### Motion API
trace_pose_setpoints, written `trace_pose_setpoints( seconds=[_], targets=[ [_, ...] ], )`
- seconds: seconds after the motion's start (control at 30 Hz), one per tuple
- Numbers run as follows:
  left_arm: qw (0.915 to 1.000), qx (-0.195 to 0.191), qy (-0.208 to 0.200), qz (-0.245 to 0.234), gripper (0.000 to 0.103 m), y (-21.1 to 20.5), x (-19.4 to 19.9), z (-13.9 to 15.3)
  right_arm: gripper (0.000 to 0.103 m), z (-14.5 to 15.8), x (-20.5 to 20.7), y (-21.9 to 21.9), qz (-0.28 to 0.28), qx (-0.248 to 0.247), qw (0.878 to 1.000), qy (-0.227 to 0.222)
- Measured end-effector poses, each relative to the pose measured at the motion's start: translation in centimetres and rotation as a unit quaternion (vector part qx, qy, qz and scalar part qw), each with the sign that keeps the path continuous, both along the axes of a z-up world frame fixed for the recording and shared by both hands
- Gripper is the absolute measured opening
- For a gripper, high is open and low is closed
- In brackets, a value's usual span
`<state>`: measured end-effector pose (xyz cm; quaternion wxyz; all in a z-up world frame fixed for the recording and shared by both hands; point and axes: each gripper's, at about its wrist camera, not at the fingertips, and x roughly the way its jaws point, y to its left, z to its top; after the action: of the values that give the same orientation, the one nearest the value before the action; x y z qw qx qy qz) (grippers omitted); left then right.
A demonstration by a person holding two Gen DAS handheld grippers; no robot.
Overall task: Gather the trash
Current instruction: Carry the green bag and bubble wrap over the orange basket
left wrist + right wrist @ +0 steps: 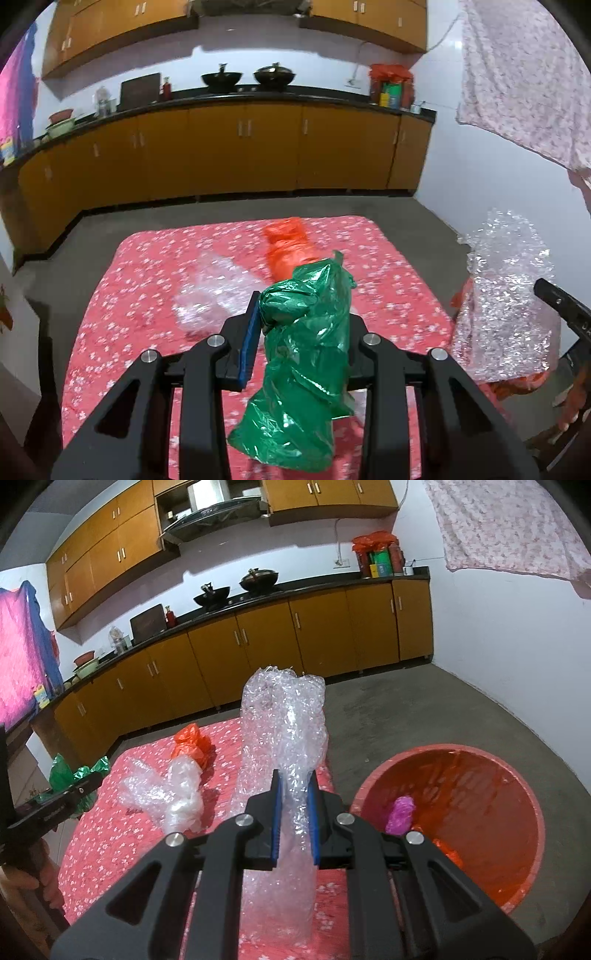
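Observation:
My left gripper is shut on a crumpled green plastic bag, held above the table with the red flowered cloth. My right gripper is shut on a tall sheet of bubble wrap, lifted over the table's right edge; the same bubble wrap shows at the right of the left wrist view. On the cloth lie an orange plastic bag and a clear crumpled plastic bag. A red round bin stands on the floor at the right, with a pink bag inside.
Yellow-brown cabinets with a dark counter run along the far wall, with woks and jars on top. Bare concrete floor lies between the table and the cabinets. A flowered cloth hangs at the upper right. A hand grips the right tool.

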<state>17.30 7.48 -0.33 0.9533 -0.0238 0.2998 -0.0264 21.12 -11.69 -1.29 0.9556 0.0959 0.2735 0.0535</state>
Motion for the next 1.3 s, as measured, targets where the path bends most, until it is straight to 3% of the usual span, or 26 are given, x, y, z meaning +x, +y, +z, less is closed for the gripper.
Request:
trace_pose_setpoints(
  seconds=[0.8, 1.3],
  targets=[
    [0.9941, -0.001, -0.007, -0.108, 0.034, -9.8, 0.7, 0.4, 0.014, -0.2, -2.6, -6.9, -0.069, -0.022, 0.997, -0.013],
    [0.9824, -0.009, 0.006, -0.186, 0.034, -18.5, 2.0, -0.2, 0.014, -2.2, -3.0, -12.8, -0.144, -0.021, 0.989, 0.008]
  ],
)
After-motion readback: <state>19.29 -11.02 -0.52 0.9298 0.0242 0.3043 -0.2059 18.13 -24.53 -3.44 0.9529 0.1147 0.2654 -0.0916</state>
